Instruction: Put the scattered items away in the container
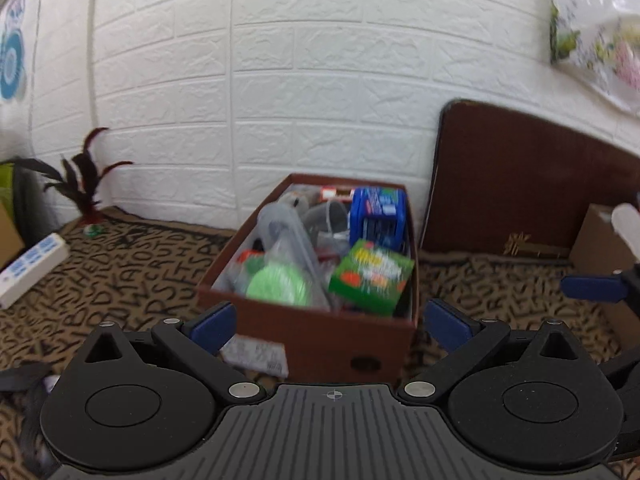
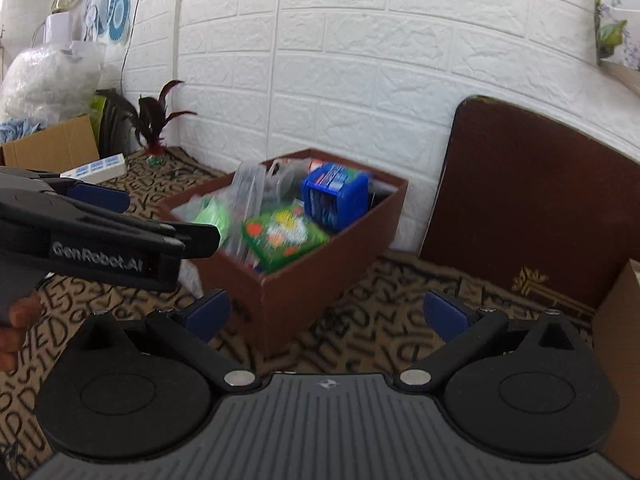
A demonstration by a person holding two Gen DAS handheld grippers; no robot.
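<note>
The brown box (image 1: 312, 336) stands on the letter-patterned cloth, filled with a green carton (image 1: 370, 278), a blue carton (image 1: 378, 216), a green round lid (image 1: 278, 284) and clear plastic bags. My left gripper (image 1: 330, 326) is open just short of the box's near wall, with nothing between its blue pads. In the right wrist view the same box (image 2: 304, 292) lies ahead and to the left, with the green carton (image 2: 284, 236) and blue carton (image 2: 336, 194) in it. My right gripper (image 2: 327, 314) is open and empty over the cloth beside the box's corner. The left gripper (image 2: 172, 218) reaches in from the left, held by a hand.
A white packet with blue labels (image 1: 30, 268) and a dark feather shuttlecock (image 1: 90, 184) lie at the far left. A brown board (image 1: 520, 184) leans on the brick wall behind the box. Cardboard boxes stand at the right (image 1: 600, 240) and far left (image 2: 52, 146). A white label (image 1: 256, 354) lies by the box.
</note>
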